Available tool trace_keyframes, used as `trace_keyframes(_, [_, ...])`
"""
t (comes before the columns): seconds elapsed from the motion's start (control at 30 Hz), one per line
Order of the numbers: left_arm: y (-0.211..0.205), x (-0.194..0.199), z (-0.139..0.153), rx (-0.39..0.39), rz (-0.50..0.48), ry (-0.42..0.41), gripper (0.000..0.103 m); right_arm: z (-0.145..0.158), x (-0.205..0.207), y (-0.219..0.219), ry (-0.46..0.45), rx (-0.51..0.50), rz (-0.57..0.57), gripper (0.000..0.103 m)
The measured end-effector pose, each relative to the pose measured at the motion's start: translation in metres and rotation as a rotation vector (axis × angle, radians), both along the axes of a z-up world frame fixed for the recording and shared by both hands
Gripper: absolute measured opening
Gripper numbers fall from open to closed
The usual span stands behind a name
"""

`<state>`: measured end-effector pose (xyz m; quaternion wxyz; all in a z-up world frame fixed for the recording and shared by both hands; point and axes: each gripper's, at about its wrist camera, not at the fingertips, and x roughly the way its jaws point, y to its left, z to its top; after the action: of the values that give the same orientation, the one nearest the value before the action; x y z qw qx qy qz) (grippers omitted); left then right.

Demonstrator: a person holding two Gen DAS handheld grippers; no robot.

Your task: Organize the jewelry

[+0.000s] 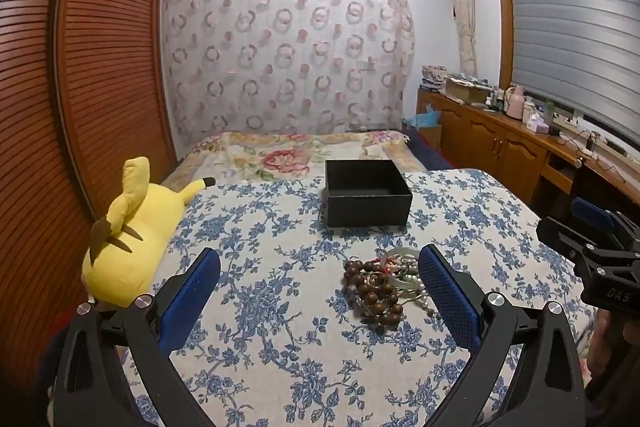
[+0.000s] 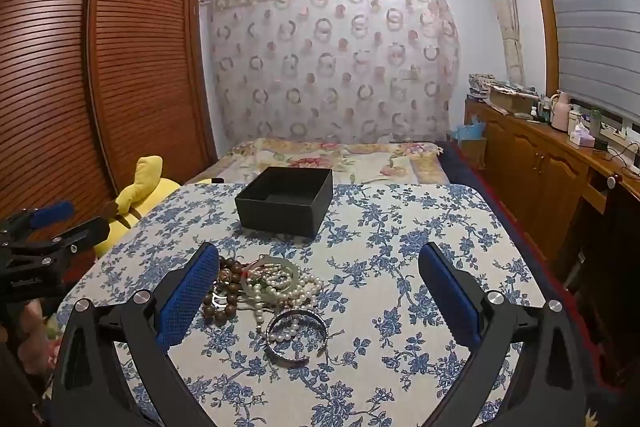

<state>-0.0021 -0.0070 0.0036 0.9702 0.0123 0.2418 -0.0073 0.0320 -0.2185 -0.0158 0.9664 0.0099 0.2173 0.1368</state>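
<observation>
A pile of jewelry (image 1: pixel 380 287) lies on the floral tablecloth: brown wooden beads (image 2: pixel 224 291), a pale jade bangle (image 2: pixel 276 273), pearl strands (image 2: pixel 296 289) and a silver bangle (image 2: pixel 294 337). An open, empty black box (image 1: pixel 366 191) stands behind it, also in the right wrist view (image 2: pixel 286 199). My left gripper (image 1: pixel 320 267) is open and empty, the pile just inside its right finger. My right gripper (image 2: pixel 320 263) is open and empty, the pile by its left finger. Each gripper shows at the other view's edge.
A yellow plush toy (image 1: pixel 128 239) lies at the table's left edge (image 1: pixel 168 239). A bed (image 1: pixel 296 155) is beyond the table, a wooden wardrobe (image 1: pixel 80 87) on the left, a cluttered wooden cabinet (image 1: pixel 500 135) on the right.
</observation>
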Motion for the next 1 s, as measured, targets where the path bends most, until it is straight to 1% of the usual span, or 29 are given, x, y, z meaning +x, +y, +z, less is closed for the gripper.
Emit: trace_keyframes(1.0, [0.0032, -0.0008, 0.0019, -0.002, -0.001, -0.007, 0.096, 0.0003, -0.0005, 0.0011, 0.001, -0.002, 0.002, 0.101])
